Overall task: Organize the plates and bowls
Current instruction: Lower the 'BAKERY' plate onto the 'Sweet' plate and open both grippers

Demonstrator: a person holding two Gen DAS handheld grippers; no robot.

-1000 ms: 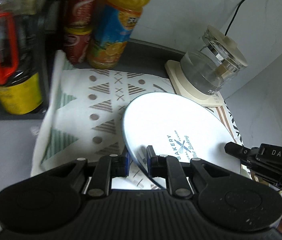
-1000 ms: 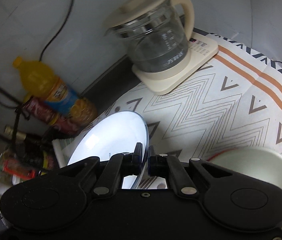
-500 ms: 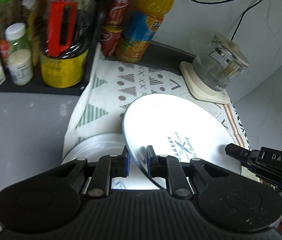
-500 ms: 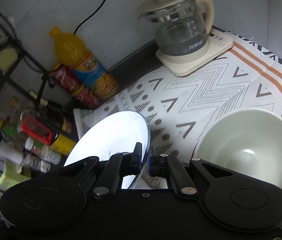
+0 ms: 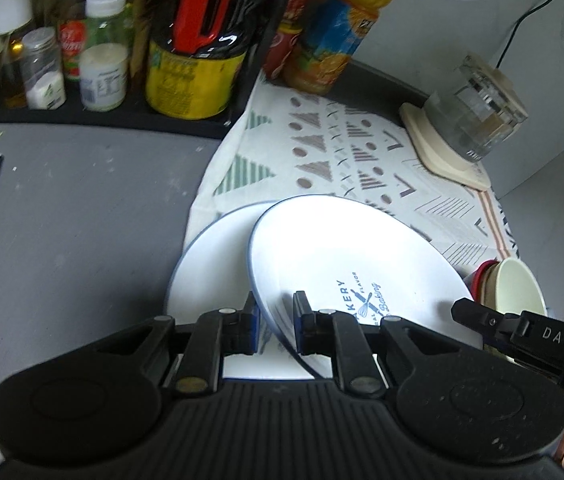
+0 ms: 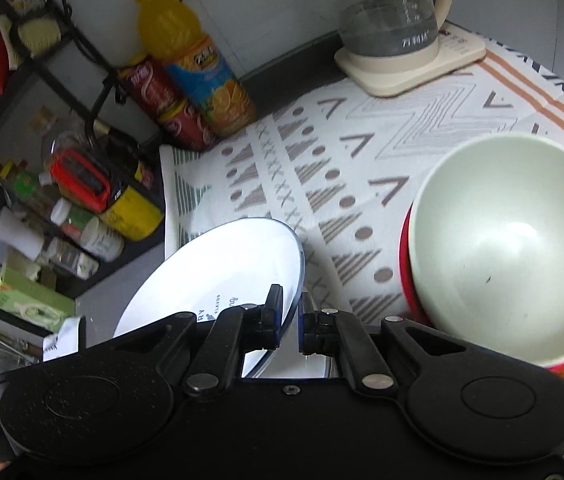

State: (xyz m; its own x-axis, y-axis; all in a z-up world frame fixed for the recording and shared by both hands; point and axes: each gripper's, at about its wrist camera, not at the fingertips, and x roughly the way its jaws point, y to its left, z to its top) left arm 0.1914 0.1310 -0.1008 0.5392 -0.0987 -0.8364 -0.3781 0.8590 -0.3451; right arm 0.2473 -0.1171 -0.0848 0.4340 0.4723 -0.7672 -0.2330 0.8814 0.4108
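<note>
A white plate with a blue rim and "Bakery" print (image 5: 346, 256) is held tilted above the cloth. My left gripper (image 5: 276, 326) is shut on its near rim. My right gripper (image 6: 292, 320) is shut on its opposite rim; the plate also shows in the right wrist view (image 6: 218, 268). A second white blue-rimmed plate (image 5: 210, 276) lies flat on the cloth, partly under the held one. A pale green bowl (image 6: 510, 240) sits nested in a red bowl (image 6: 404, 256) to the right; it also shows in the left wrist view (image 5: 516, 286).
A patterned cloth (image 6: 346, 160) covers the counter. A glass kettle on a cream base (image 6: 398, 36) stands at the back right. An orange juice bottle (image 6: 194, 60) and red cans (image 6: 162, 100) stand at the back. A black rack with jars and bottles (image 5: 102, 60) stands at the left.
Both grippers have pulled back and leftward with the plate held between them. The second plate has come into view beneath it, and the bowls now show more fully at the right.
</note>
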